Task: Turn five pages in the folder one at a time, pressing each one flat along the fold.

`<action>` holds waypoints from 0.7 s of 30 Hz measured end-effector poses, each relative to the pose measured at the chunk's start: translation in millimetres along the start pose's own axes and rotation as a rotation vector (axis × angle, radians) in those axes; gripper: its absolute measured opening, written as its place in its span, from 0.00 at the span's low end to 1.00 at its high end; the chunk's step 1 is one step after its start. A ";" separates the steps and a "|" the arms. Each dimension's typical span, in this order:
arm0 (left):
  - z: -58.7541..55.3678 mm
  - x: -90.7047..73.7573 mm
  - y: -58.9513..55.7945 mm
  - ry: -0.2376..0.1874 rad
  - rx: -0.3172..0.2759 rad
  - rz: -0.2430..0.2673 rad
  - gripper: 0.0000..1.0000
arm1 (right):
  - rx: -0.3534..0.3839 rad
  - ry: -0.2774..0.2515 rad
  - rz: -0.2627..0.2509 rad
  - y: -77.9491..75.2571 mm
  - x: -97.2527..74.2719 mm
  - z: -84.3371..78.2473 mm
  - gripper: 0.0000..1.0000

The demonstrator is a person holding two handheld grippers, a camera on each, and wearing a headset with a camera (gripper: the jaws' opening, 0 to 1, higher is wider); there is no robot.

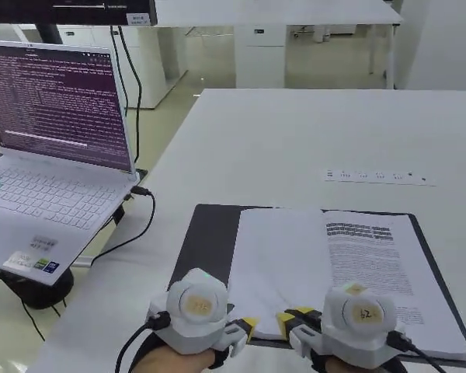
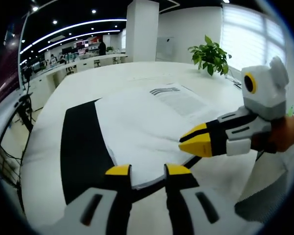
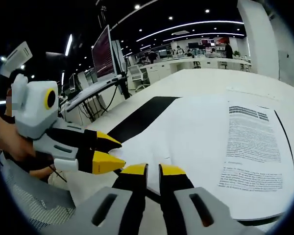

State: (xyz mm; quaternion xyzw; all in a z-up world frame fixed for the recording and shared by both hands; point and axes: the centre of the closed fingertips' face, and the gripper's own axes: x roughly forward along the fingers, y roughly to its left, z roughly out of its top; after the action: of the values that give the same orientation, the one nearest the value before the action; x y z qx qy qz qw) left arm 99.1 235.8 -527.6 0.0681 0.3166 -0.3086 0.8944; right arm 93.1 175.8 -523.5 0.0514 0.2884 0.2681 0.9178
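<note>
The folder point(image 1: 206, 241) lies open on the white table, black cover at the left. A blank sheet point(image 1: 283, 256) lies beside a printed page point(image 1: 369, 260) on the right. Both grippers sit at the folder's near edge. My left gripper point(image 1: 247, 325) is open, its yellow tips point(image 2: 148, 170) straddling the near edge of the blank sheet point(image 2: 137, 127). My right gripper point(image 1: 286, 318) is shut, its tips point(image 3: 153, 170) close together over the sheet's near edge; I see nothing held between them. It enters the left gripper view point(image 2: 196, 141), and the left gripper point(image 3: 110, 152) shows in the right gripper view.
An open laptop point(image 1: 54, 155) stands on a stand to the left, with a black cable point(image 1: 144, 221) hanging near the table's left edge. A white power strip point(image 1: 377, 177) lies beyond the folder. A potted plant point(image 2: 210, 56) stands far across the table.
</note>
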 end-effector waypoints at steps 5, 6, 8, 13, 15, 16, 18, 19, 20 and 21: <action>-8.6 12.5 5.3 0.028 -0.007 0.044 0.25 | 0.071 -0.048 -0.033 -17.5 -8.6 6.1 0.00; -11.2 13.9 5.5 0.031 -0.006 0.046 0.25 | 0.080 -0.052 -0.041 -20.9 -9.5 6.4 0.00; -18.5 16.0 6.8 0.046 0.005 0.064 0.25 | 0.110 -0.068 -0.056 -29.2 -11.8 8.3 0.00; -23.8 16.5 4.8 0.033 -0.007 0.080 0.25 | 0.141 -0.086 -0.080 -46.6 -14.1 11.4 0.00; -23.8 16.4 4.4 0.011 -0.013 0.093 0.26 | 0.147 -0.090 -0.091 -53.6 -13.3 12.7 0.00; -23.8 16.6 4.6 0.004 -0.012 0.097 0.26 | 0.148 -0.097 -0.093 -56.3 -13.1 14.1 0.00; -24.0 16.7 5.1 -0.013 -0.015 0.104 0.26 | 0.148 -0.115 -0.101 -63.6 -11.9 18.6 0.00; -23.9 16.5 5.2 -0.021 -0.019 0.108 0.26 | 0.151 -0.122 -0.103 -66.7 -11.0 20.5 0.00; -23.6 16.2 5.5 -0.032 -0.031 0.112 0.26 | 0.161 -0.127 -0.104 -70.9 -9.3 22.8 0.00; -23.4 16.1 5.6 -0.037 -0.037 0.113 0.26 | 0.161 -0.129 -0.109 -74.9 -7.4 24.0 0.00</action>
State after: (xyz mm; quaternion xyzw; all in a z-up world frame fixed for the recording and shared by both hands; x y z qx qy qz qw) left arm 99.9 239.5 -556.4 0.0637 0.3010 -0.2531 0.9172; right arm 136.0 109.6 -518.5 0.1261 0.2517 0.1899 0.9406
